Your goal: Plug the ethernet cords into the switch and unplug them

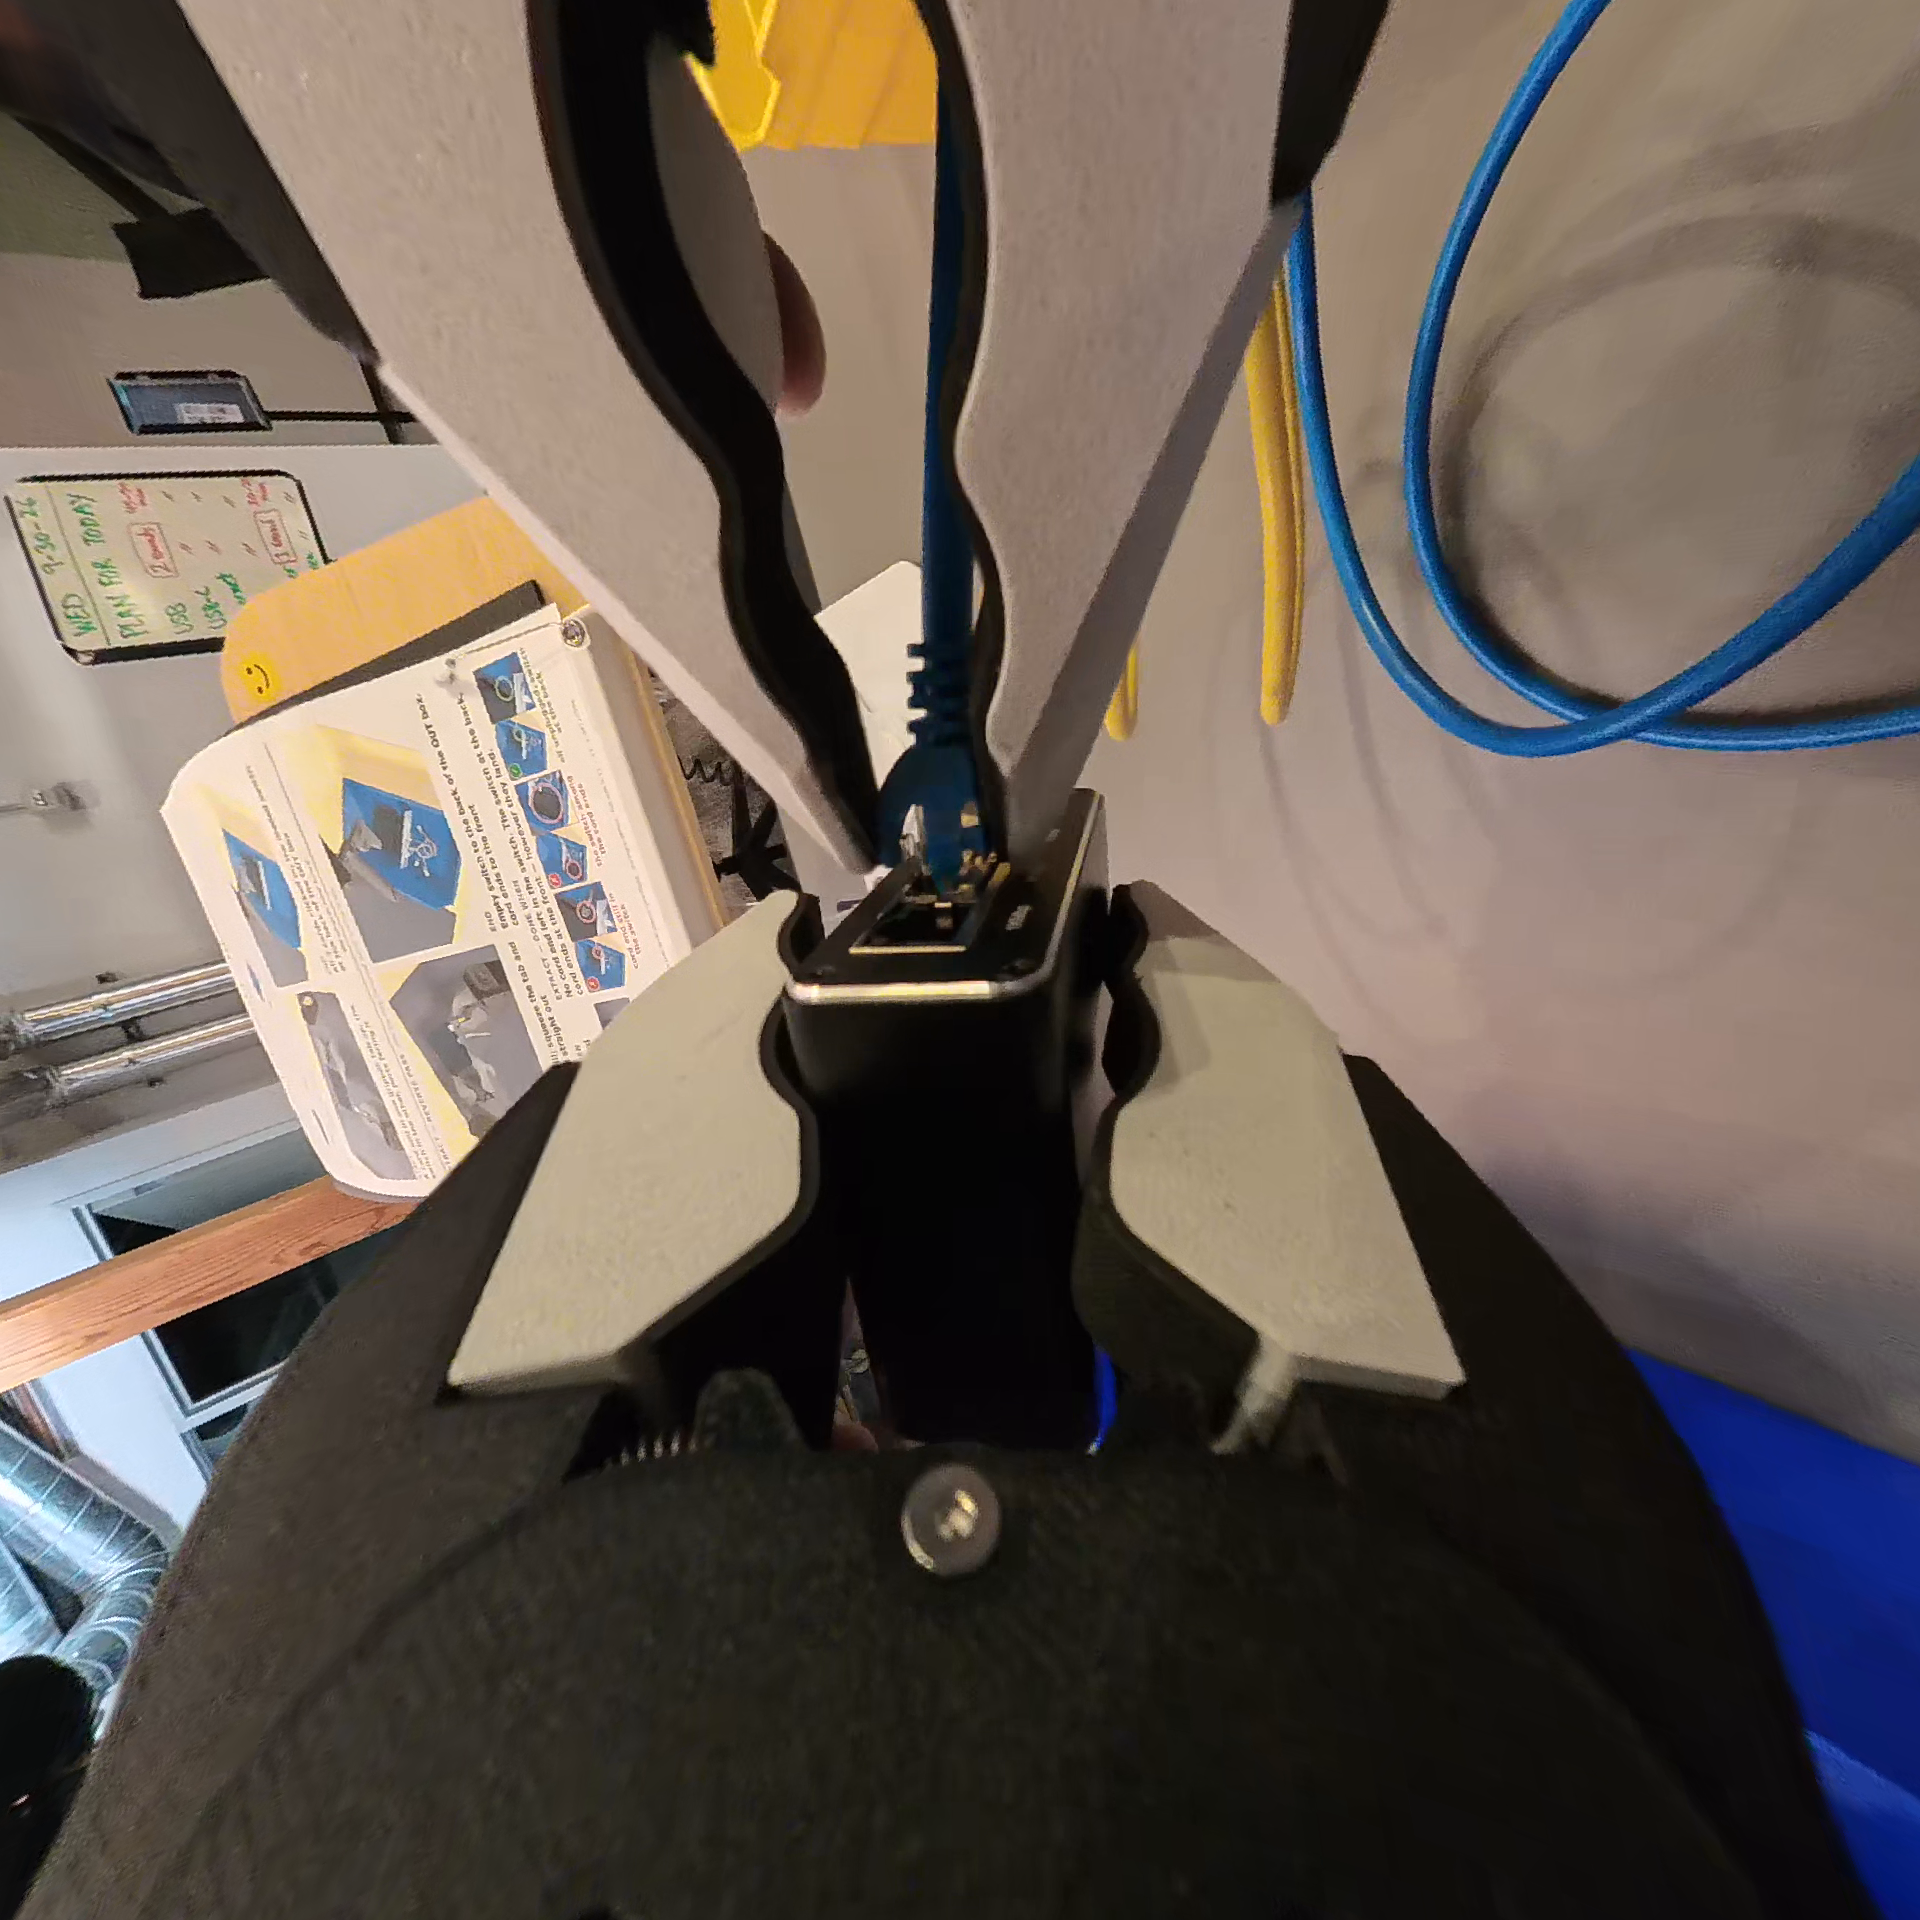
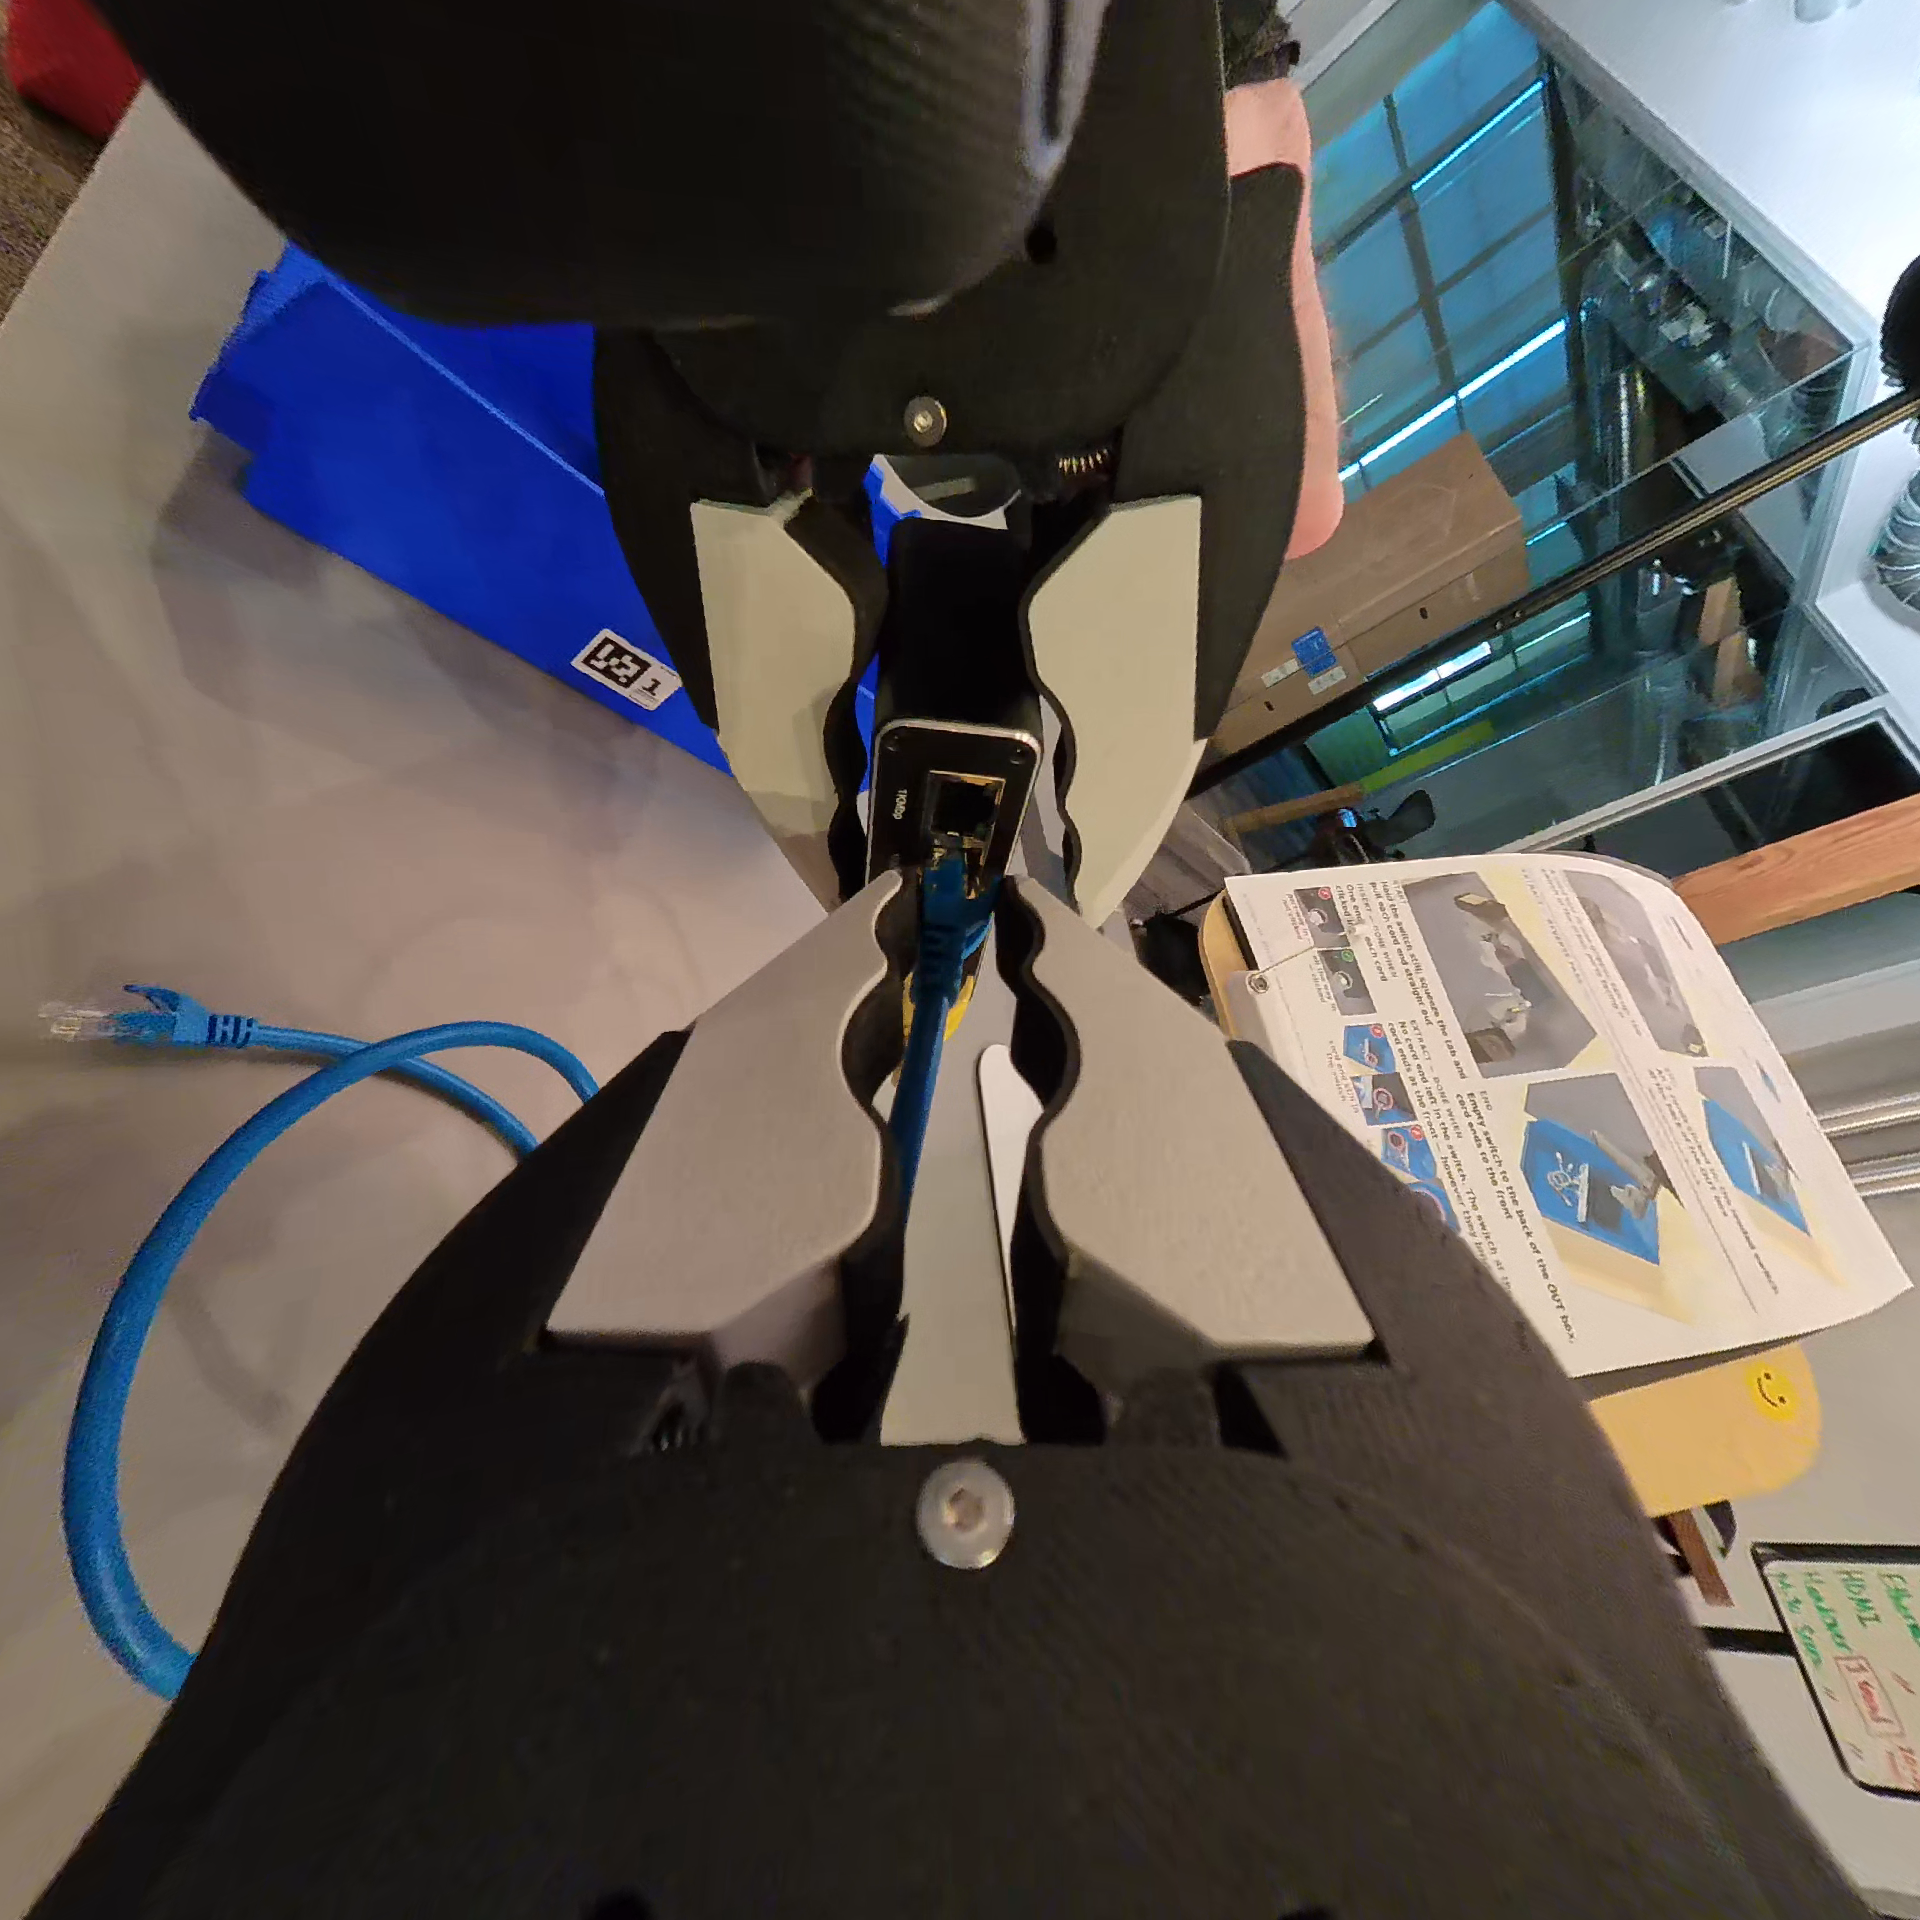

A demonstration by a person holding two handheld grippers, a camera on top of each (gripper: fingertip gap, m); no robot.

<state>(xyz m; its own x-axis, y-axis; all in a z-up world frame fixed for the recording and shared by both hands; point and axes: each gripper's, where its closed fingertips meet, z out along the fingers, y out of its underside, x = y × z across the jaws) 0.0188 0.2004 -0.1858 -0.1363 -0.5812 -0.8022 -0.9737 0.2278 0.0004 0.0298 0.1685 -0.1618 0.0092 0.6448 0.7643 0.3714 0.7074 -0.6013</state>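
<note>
My left gripper [image 1: 956,914] is shut on a black switch [image 1: 935,1091] and holds it off the table, port face forward. My right gripper [image 2: 951,888] is shut on the plug of a blue ethernet cord [image 2: 945,935], and the plug's tip is at the mouth of the switch's [image 2: 956,644] lower port. I cannot tell how deep the plug sits. The port beside it [image 2: 966,800] is empty. In the left wrist view the right gripper [image 1: 935,831] comes in from above with the plug [image 1: 940,769]. The cord's other plug [image 2: 135,1023] lies loose on the table.
The blue cord loops over the grey table [image 1: 1558,935]. A yellow cord [image 1: 1278,520] lies beyond it. A blue bin [image 2: 416,468] stands behind the left gripper. A printed instruction sheet [image 2: 1558,1091] on a clipboard and a small whiteboard [image 1: 166,561] stand at the table's edge. The tips of both grippers are at nearly the same place.
</note>
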